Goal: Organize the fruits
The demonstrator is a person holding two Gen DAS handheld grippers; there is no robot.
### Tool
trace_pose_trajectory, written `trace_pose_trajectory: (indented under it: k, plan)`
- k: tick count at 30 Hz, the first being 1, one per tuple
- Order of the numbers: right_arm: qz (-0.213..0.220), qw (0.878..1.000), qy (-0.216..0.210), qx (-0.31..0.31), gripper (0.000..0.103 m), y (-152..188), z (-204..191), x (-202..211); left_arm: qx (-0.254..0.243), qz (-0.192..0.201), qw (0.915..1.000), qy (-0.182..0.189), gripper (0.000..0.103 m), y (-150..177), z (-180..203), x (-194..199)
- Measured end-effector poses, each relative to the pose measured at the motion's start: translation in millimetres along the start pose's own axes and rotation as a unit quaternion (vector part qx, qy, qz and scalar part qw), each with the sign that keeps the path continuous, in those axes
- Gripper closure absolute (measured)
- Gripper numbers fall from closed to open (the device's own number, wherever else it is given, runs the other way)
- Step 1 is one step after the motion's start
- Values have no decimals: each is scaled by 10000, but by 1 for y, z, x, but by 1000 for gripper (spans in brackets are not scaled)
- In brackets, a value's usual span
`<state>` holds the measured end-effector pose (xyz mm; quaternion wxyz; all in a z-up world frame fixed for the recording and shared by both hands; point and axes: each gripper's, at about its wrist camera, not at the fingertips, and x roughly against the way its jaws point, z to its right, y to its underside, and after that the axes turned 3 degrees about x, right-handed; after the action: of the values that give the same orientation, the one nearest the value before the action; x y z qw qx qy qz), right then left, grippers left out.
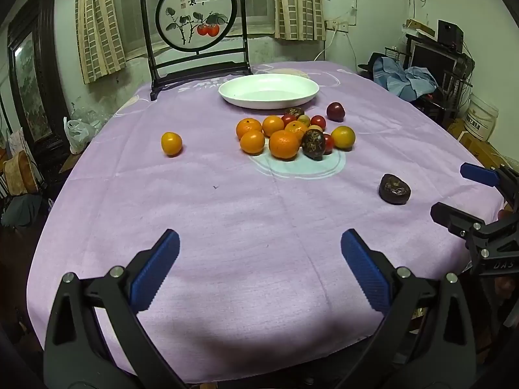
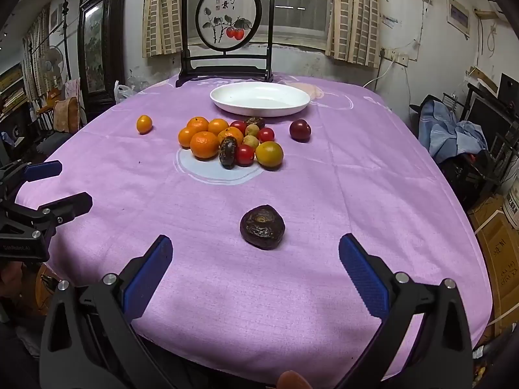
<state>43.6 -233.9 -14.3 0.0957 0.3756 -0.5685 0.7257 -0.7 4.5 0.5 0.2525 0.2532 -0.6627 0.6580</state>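
A pile of fruit (image 1: 292,134) (image 2: 227,142), oranges, small red fruits and dark wrinkled ones, lies mid-table in front of an empty white plate (image 1: 269,92) (image 2: 259,99). One orange (image 1: 171,143) (image 2: 144,124) lies alone to the left. A dark red plum (image 1: 335,111) (image 2: 300,130) lies right of the pile. A dark wrinkled fruit (image 1: 394,189) (image 2: 262,227) lies alone, just ahead of my right gripper (image 2: 256,259), which is open and empty. My left gripper (image 1: 259,259) is open and empty over bare cloth near the front edge. Each gripper shows in the other's view, the right (image 1: 460,191) and the left (image 2: 61,183).
The table has a purple cloth (image 1: 211,210) (image 2: 356,194). A framed round painting on a black stand (image 1: 198,29) (image 2: 228,26) stands at the far edge behind the plate. Furniture and clutter surround the table on both sides.
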Motion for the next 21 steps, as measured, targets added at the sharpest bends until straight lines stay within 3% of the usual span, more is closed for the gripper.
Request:
trace_pose_trajectory:
  k: [21]
  plan:
    - [-5, 10000, 3, 24, 1, 0, -2, 1, -1, -8, 10000, -6, 2, 1, 1, -2]
